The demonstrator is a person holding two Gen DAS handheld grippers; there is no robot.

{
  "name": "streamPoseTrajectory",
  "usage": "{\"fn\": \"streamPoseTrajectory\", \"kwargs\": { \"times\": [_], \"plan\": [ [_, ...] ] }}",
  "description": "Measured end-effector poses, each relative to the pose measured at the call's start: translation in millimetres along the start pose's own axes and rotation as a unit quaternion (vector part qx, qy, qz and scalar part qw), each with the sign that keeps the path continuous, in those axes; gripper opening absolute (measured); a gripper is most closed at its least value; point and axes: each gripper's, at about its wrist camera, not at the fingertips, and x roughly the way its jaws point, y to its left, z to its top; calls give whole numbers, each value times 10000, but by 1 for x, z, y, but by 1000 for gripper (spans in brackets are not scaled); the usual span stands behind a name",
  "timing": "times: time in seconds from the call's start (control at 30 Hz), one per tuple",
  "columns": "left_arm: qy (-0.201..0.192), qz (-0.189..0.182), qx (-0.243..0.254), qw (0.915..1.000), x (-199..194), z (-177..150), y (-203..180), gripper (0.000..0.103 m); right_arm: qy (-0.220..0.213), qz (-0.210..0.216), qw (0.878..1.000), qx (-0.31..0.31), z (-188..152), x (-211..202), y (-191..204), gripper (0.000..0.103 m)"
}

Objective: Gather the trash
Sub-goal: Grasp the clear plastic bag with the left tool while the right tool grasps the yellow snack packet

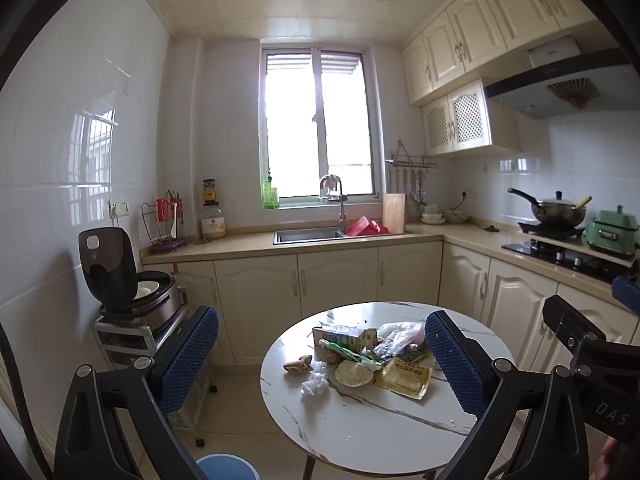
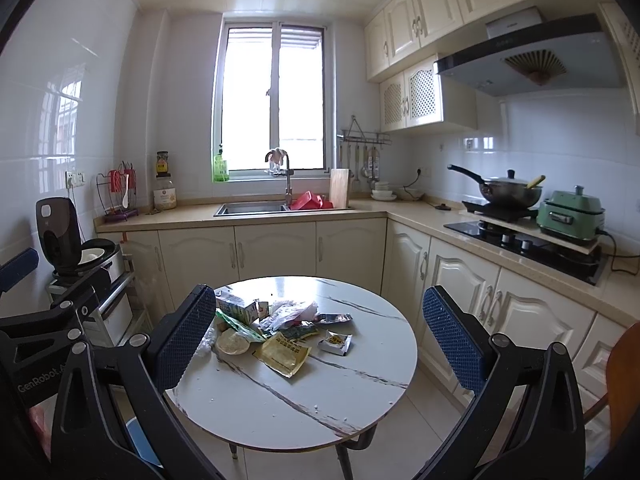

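Observation:
A heap of trash lies on the round white marble table (image 1: 372,432) (image 2: 280,408): a green-white carton (image 1: 340,338) (image 2: 236,307), a yellow packet (image 1: 405,378) (image 2: 282,354), a round white lid (image 1: 354,374) (image 2: 233,343), crumpled clear plastic (image 1: 396,336) (image 2: 290,314), a white plastic wad (image 1: 316,382), a brown scrap (image 1: 298,363) and a small torn sachet (image 2: 335,343). My left gripper (image 1: 322,364) is open, held above the table's near side, empty. My right gripper (image 2: 320,344) is open too, fingers framing the heap from above. A blue bin (image 1: 226,467) sits on the floor below the table's left.
A rice cooker (image 1: 124,284) with its lid up stands on a small trolley at the left. Cream cabinets, a sink (image 1: 308,235) and a hob with a wok (image 2: 508,194) run along the back and right. A brown chair back (image 2: 622,376) is at the far right.

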Motion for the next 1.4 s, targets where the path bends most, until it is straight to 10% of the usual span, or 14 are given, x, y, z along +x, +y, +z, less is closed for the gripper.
{"fn": "streamPoseTrajectory", "kwargs": {
  "times": [0.5,0.9,1.4],
  "plan": [
    [928,-159,-290,9951,117,-13,11,102,509,-109,9984,199,-28,77,-41,103],
    [2611,-92,-217,9650,302,-72,0,102,1884,100,9820,70,-94,219,-69,103],
    [3127,310,-87,9493,441,-104,29,102,2943,725,9530,-12,-120,319,-62,103]
  ]
}}
